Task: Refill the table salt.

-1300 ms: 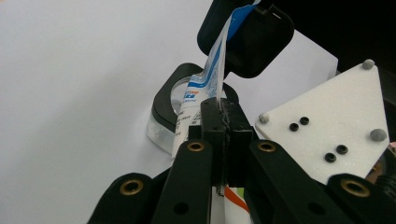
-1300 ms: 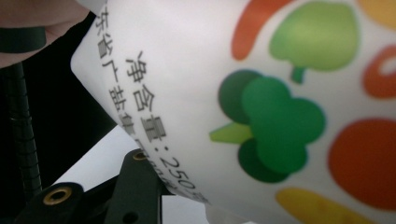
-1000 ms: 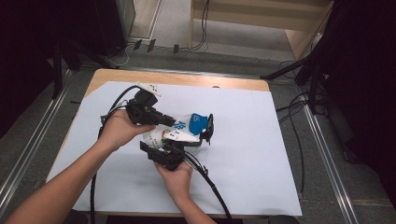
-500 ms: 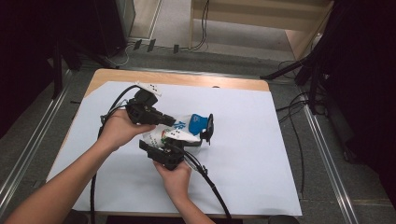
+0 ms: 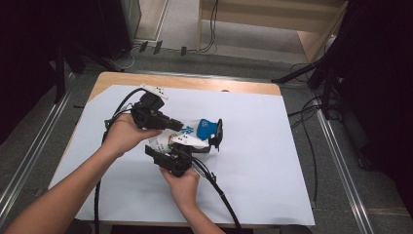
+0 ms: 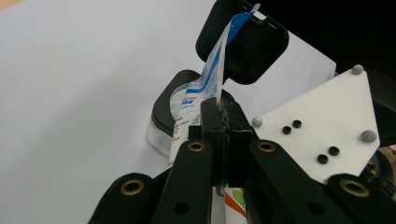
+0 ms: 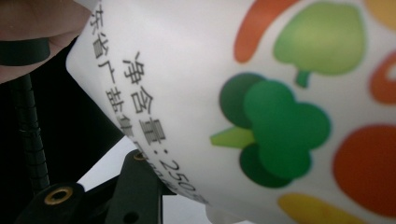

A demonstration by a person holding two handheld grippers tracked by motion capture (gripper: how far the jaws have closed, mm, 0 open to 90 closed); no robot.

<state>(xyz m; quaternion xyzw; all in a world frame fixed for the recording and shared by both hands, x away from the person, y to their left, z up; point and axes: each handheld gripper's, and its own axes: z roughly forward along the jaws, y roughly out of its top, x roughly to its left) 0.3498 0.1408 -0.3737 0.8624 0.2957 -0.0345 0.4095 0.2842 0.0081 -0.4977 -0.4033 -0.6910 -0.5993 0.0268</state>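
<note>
A white pouch (image 5: 187,136) with a blue top and printed vegetables is held above the table between both hands. My left gripper (image 5: 178,128) comes in from the left and is shut on the pouch's thin side seam (image 6: 219,122). My right gripper (image 5: 210,142) reaches from below. Its two black pads (image 6: 243,44) stand on either side of the pouch's blue end (image 6: 212,74) and press on it. In the right gripper view the pouch (image 7: 243,93) sits very close, its green and orange pictures sharp, with one black jaw below it at the left.
A white sheet (image 5: 272,161) covers the wooden table (image 5: 195,83). Black cables (image 5: 219,192) trail from both grippers toward the near edge. Dark stands and floor cables (image 5: 311,122) lie beyond the table's right side.
</note>
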